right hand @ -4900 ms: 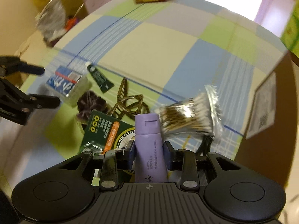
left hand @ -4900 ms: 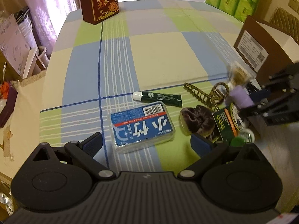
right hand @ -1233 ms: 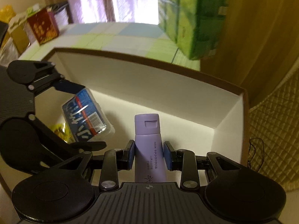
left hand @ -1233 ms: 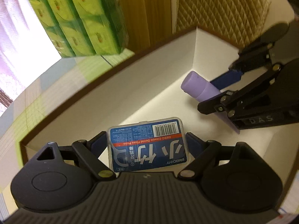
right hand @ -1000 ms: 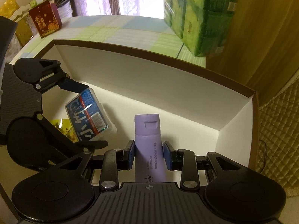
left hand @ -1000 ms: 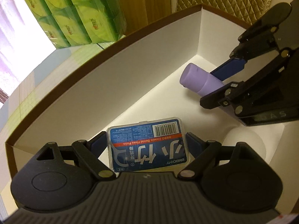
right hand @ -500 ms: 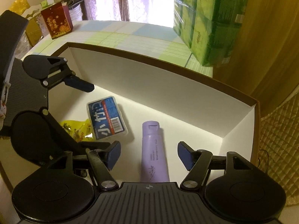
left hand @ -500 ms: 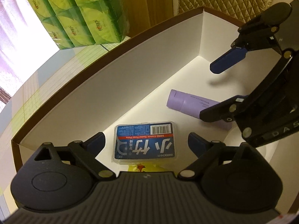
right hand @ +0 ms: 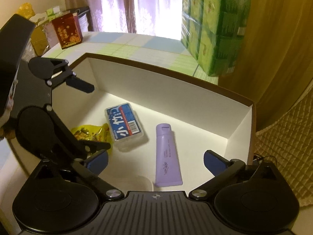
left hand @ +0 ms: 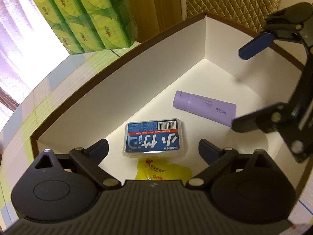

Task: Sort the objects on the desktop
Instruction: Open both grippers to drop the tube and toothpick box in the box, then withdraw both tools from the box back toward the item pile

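In the box (left hand: 137, 74) one floss case (left hand: 153, 137), one tube (left hand: 204, 107) and one yellow packet (left hand: 162, 171) are seen, both the left gripper (left hand: 153, 148) and right gripper (right hand: 155, 160) opening wide, nothing gripped; a red carton (right hand: 67, 30) is shown only by the right view.

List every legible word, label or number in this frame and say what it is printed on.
"小竹" in large white characters: blue floss box.
"BMBO·I·T" and "Dental Floss Picks": same box, small and upside down; the middle word is uncertain.
Barcode digits on the box: too small.
Purple tube: script unreadable.
Yellow packet: characters blurred.
Green tissue packs, red box: unreadable.
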Demonstrator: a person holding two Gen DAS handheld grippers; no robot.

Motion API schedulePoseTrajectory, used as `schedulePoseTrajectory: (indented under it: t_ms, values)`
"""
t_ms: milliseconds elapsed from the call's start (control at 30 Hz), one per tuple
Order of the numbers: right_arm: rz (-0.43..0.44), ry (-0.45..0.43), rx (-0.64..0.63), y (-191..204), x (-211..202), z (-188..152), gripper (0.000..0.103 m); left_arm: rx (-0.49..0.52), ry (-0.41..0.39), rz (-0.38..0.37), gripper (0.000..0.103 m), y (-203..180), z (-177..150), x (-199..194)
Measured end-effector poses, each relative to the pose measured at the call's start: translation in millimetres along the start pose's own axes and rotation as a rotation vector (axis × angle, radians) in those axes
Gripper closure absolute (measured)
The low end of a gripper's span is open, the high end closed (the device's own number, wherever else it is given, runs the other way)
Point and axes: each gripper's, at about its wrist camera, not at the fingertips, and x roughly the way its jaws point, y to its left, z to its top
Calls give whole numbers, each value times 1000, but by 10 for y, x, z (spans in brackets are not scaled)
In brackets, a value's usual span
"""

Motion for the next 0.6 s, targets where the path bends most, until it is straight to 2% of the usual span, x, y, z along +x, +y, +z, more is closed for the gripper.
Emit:
schedulePoseTrajectory:
  t_ms: [167,600]
  values:
    - [-32,-20,-20,117,-151,-88,2,-40,-21,-5,3,8,-41,-185]
    - [-80,-111,98,444,-689,-237,2,-114,-121,0,3,9,-270,-930]
